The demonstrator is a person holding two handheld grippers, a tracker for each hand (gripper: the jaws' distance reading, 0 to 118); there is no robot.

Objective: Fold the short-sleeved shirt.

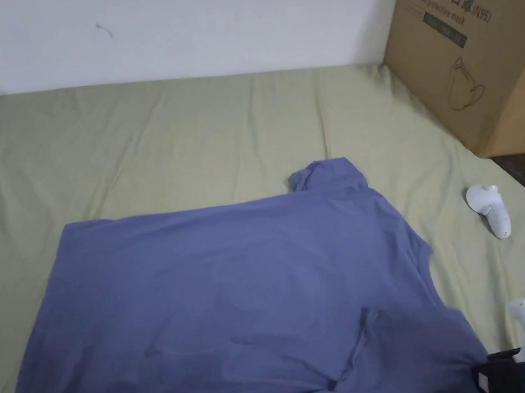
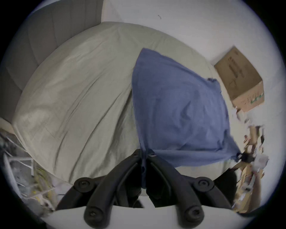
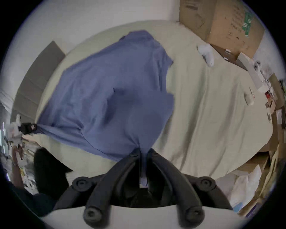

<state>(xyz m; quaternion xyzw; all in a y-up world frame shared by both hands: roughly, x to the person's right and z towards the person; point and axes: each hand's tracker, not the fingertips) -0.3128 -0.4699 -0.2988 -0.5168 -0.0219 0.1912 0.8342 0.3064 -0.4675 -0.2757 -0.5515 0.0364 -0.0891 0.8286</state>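
Your head view cuts off the blue short-sleeved shirt [image 1: 231, 297] at its near edge, and both gripper views are blurred. Your left hand-held gripper [image 2: 144, 156] pinches one near corner of it, your right hand-held gripper [image 3: 143, 152] the other. The shirt lies spread on the bed [image 1: 190, 131] near its front edge, long axis left to right, one sleeve [image 1: 327, 178] pointing toward the wall.

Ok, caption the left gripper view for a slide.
Left gripper clamps a corner of the blue shirt spread on the green bedsheet.
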